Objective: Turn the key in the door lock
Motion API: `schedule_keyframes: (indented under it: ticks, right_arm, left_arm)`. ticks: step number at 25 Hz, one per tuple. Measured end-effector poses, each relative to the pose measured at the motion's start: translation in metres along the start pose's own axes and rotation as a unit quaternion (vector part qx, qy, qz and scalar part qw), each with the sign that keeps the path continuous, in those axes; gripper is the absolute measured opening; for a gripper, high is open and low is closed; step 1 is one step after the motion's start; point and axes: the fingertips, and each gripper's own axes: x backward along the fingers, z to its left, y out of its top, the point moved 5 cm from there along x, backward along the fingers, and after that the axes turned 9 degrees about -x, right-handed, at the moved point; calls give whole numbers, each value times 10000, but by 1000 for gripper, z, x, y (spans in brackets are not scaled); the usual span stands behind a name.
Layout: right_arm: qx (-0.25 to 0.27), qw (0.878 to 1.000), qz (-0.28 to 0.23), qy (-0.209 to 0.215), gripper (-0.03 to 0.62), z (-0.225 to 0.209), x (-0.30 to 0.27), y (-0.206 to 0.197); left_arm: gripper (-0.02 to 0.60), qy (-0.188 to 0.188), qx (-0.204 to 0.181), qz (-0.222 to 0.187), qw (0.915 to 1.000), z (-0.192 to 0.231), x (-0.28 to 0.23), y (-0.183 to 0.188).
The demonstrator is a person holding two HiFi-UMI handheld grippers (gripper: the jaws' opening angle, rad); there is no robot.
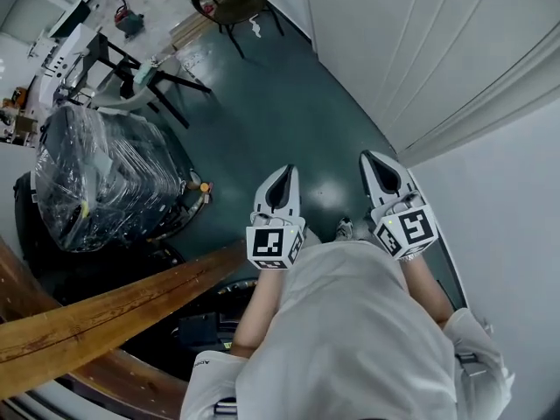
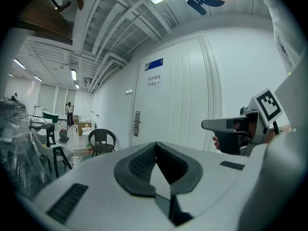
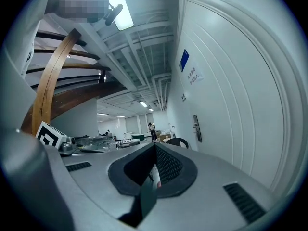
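1. Both tongs are pointing roughly level, side by side over the dark green floor point(image 1: 289, 103), facing along the white door point(image 2: 178, 90).
2. Left gripper point(image 1: 288, 170) is showing its jaws pressed together, pinching nothing.
3. Right gripper point(image 1: 367, 157) is looking the same: tips meeting, empty.
4. The door lock point(image 2: 137, 123) is sitting on that door, well apart from both grippers. Too small to tell if there's a key.

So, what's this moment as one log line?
left tongs: shut | right tongs: shut | door lock: ahead, not reached
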Motion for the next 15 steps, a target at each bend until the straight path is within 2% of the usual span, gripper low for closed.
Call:
schedule_keyframes:
  ticks: [8,12,15]
  right_arm:
    - [-114,9999,89,-60,-8,-34,-39,7]
    - [-173,9993,200,-254,-8,-45,-78,-2]
    - [-166,9990,231,-351,-8,-42,-121,-3]
  left_arm:
    - [9,-78,-37,100,9999,16,-52,5]
    - [9,-191,32,93,9998,46,-82,0]
    - [9,-273,51,33,9996,84,-105,1]
